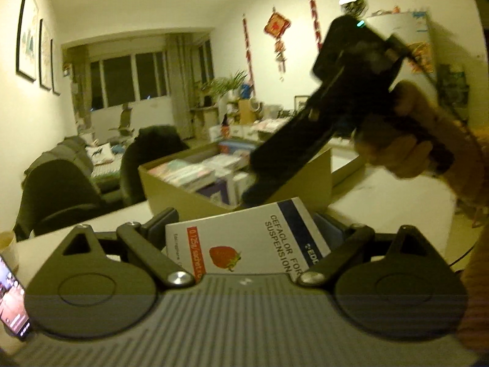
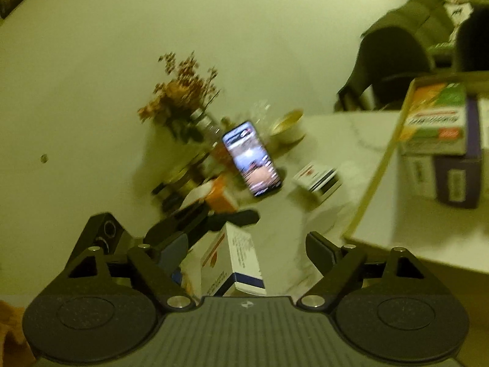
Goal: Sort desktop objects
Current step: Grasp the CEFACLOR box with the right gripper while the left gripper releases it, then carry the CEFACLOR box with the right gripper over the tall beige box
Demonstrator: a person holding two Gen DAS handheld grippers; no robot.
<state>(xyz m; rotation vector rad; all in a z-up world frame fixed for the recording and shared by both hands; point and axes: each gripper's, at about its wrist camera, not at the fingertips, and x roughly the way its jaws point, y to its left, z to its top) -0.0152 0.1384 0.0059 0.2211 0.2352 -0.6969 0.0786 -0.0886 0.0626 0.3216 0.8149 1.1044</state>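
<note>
The left tongs (image 1: 244,229) grasp the medicine box (image 1: 244,244) between their pads; the right tongs (image 2: 247,250) stand released.

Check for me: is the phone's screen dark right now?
No, the phone is lit, showing a bright picture as it lies on the table.

Medicine carton (image 1: 244,244): smooth printed card, white, slight sheen, strawberry print. Left gripper (image 1: 244,223): matt black plastic arms with bright metal pivot screws; ribbed grey plastic body, dull finish. Right gripper (image 2: 247,244): same matt black plastic and metal screws, ribbed grey body. Storage box (image 1: 305,183): plain tan cardboard, matt, holding glossy printed cartons. Tabletop (image 2: 330,140): smooth, pale, faintly veined like stone, light sheen. Phone (image 2: 252,159): glossy glass screen, lit. Bowl (image 2: 288,128): smooth glazed ceramic look. Chairs (image 1: 61,189): dark matt upholstery, material cannot be told.
</note>
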